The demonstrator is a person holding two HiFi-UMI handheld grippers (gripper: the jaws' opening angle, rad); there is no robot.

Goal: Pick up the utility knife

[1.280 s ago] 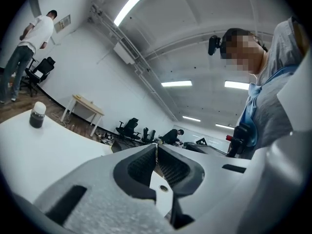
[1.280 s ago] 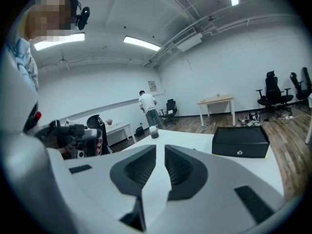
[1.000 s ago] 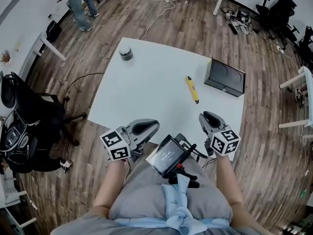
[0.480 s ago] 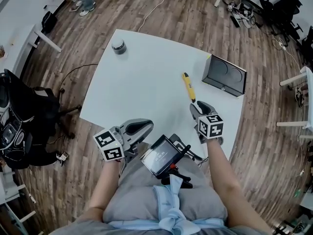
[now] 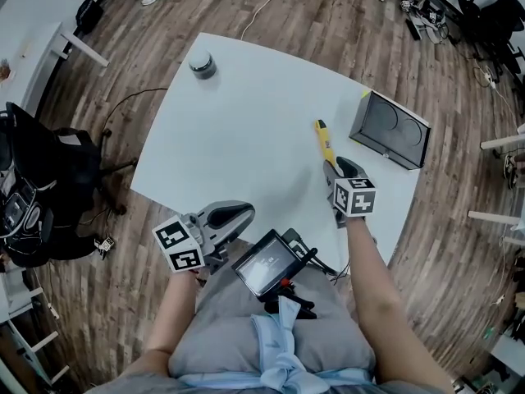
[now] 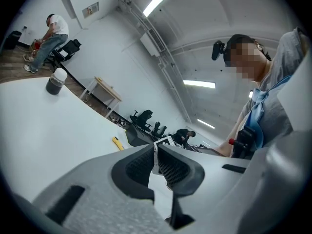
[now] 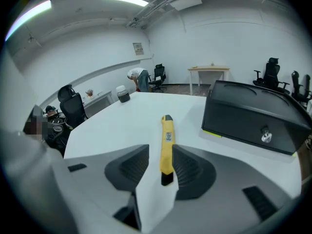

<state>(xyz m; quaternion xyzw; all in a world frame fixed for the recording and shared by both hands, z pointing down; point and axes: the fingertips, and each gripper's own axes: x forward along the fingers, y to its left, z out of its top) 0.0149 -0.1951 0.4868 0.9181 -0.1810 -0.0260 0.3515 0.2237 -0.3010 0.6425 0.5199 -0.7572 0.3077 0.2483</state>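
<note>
Right tongs (image 7: 161, 152) are angling down onto the white counter (image 5: 246, 130), and their jaws, having just been opening, are standing wide apart. The black near end of the yellow utility knife (image 7: 167, 138) is lying between them, closer to the right-hand pad than to the other; whether that pad is touching it I cannot tell. I am keeping the left tongs (image 6: 156, 152) level just off the counter's near edge, above my lap, with the jaws drawn together to a thin slit and nothing between them. A small screen (image 5: 267, 265) is sitting at my waist between my two arms. The knife is lying flat on the counter and pointing away from me. Just beside its far half, to the right and not touching it, a black box (image 7: 253, 116) is sitting with a small metal latch facing me. At the counter's far corner a dark jar with a pale lid (image 5: 203, 63) is standing upright, well apart from the knife. Wooden floor (image 5: 328, 23) is showing all around the counter.
</note>
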